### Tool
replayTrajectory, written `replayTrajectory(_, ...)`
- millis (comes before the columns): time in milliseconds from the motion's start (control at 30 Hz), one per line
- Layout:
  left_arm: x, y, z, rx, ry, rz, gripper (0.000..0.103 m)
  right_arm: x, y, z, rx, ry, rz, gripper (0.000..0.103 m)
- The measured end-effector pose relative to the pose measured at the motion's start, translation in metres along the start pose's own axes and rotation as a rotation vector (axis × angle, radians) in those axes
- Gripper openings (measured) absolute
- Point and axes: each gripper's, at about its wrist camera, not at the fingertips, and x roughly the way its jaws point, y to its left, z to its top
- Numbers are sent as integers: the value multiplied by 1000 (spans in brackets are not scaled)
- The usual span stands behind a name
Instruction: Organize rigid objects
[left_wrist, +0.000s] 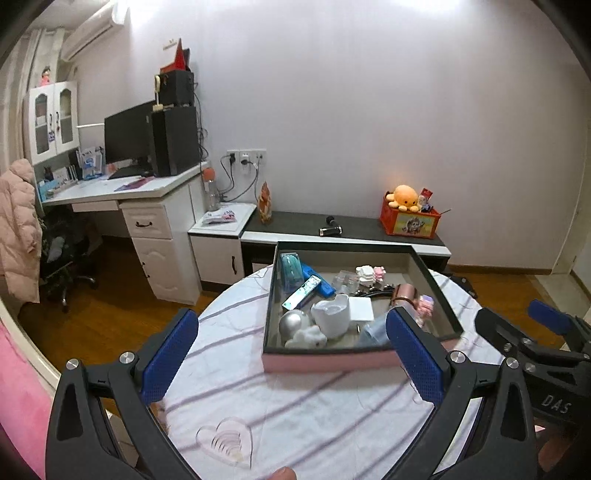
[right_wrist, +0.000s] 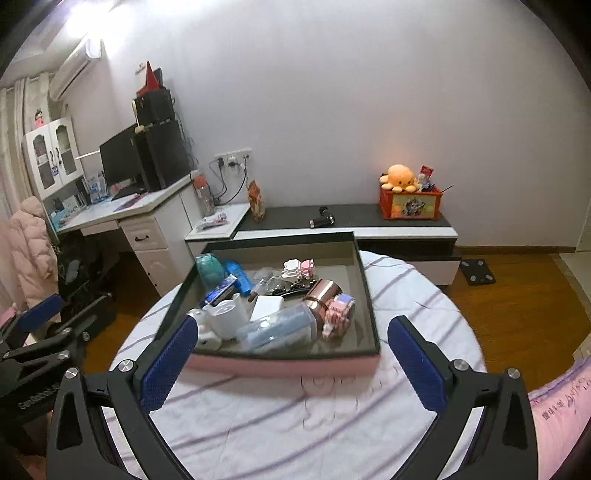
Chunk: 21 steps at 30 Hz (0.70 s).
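A shallow box (left_wrist: 325, 361) with a pink front wall and dark rim sits on a round table with a striped white cloth (left_wrist: 295, 406). It holds several objects: a white cup (left_wrist: 332, 314), a silver ball (left_wrist: 293, 322), a copper cup (left_wrist: 404, 293), a blue block (left_wrist: 314, 282), a clear blue case (right_wrist: 277, 328), a pink brick toy (right_wrist: 338, 314). My left gripper (left_wrist: 291, 358) is open and empty, just before the box. My right gripper (right_wrist: 291, 360) is open and empty, also before the box (right_wrist: 284, 363); it also shows in the left wrist view (left_wrist: 546, 332).
Behind the table stands a low dark-topped bench (left_wrist: 347, 225) with an orange toy box (left_wrist: 410, 219) and plush. A white desk (left_wrist: 122, 188) with monitor and an office chair are at left. A pink bed edge (right_wrist: 557, 417) lies at right. Wooden floor surrounds the table.
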Motion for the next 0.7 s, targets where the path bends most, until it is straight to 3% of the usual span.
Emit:
replayTrajectory(300,-91,7,-28,-20,-112,18,103,-96,3,-23,4,-91,-29,103)
replayTrajectory(700,-169,4,-68,-7,-168,69,103,-169,4,-63,2,-163,-41,103)
